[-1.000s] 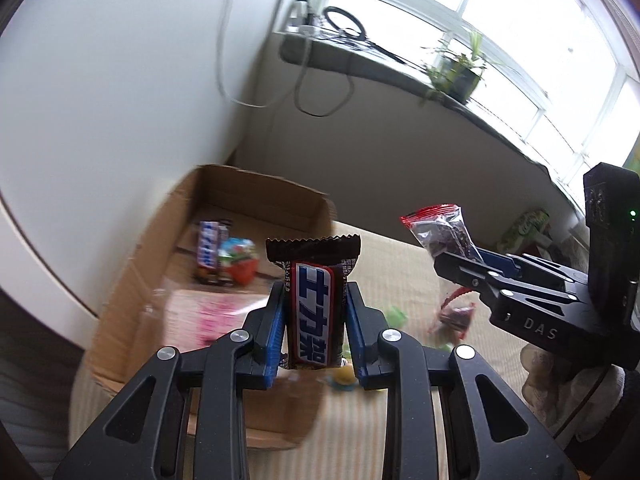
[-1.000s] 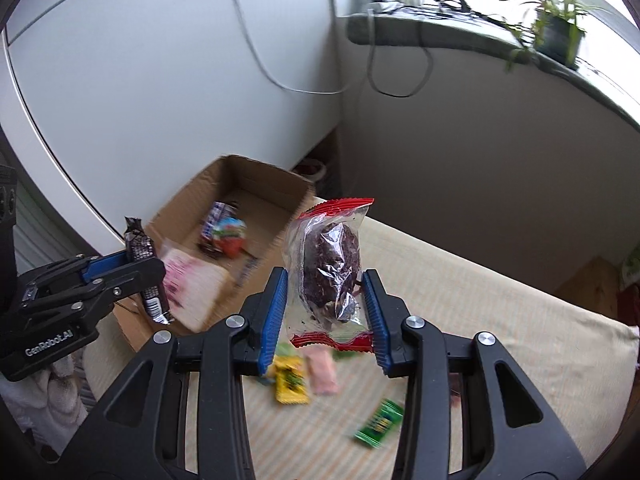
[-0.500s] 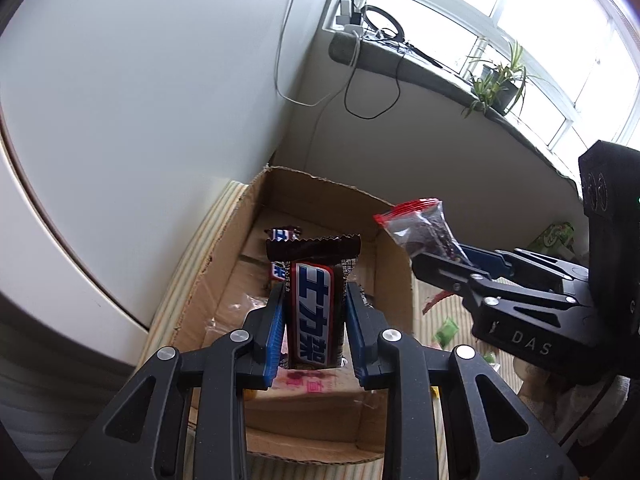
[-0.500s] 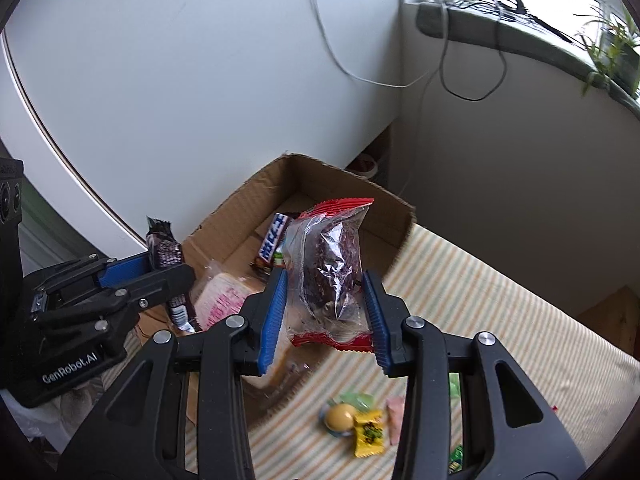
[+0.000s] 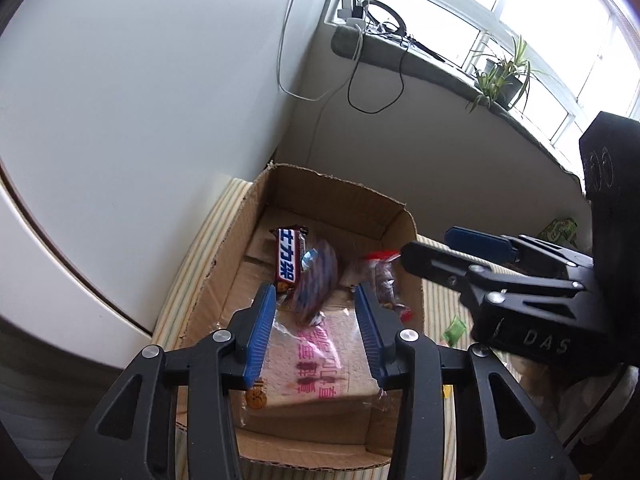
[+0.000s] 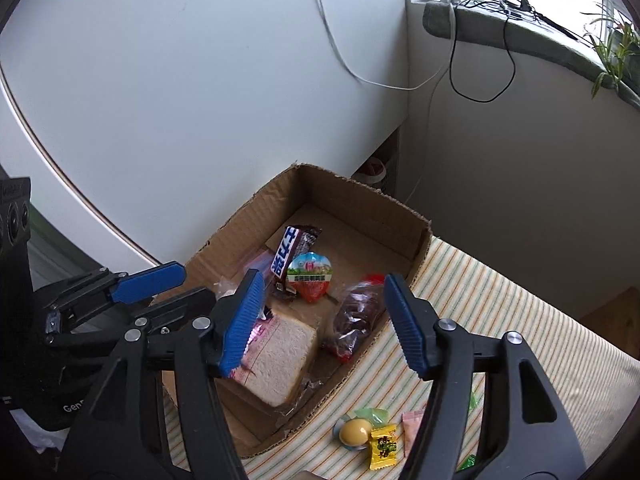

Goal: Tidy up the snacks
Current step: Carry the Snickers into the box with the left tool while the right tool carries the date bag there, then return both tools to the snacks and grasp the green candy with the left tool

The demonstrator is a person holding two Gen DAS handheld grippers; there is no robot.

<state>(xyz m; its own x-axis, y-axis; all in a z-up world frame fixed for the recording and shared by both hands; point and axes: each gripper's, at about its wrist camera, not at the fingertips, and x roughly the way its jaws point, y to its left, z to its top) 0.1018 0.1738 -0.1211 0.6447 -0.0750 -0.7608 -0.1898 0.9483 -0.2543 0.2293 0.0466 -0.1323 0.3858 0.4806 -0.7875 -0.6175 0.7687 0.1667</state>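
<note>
We held both grippers spread wide and empty above the cardboard box (image 6: 404, 216). The loose candies (image 6: 370, 438) lay on the striped cloth nearest our right gripper (image 6: 320, 320), below and right; our left gripper (image 5: 316, 332) hung over the bread (image 5: 316, 364), farther from them.

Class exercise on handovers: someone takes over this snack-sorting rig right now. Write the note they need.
Left gripper: open, empty, over the cardboard box.
Right gripper: open, empty, over the box's near side.
Done: chocolate bar, jelly cup, bag of dark dried fruit and wrapped bread lie in the box.
Left: yellow candy, round yellow sweet, pink sachet and green packet lie on the striped cloth.
</note>
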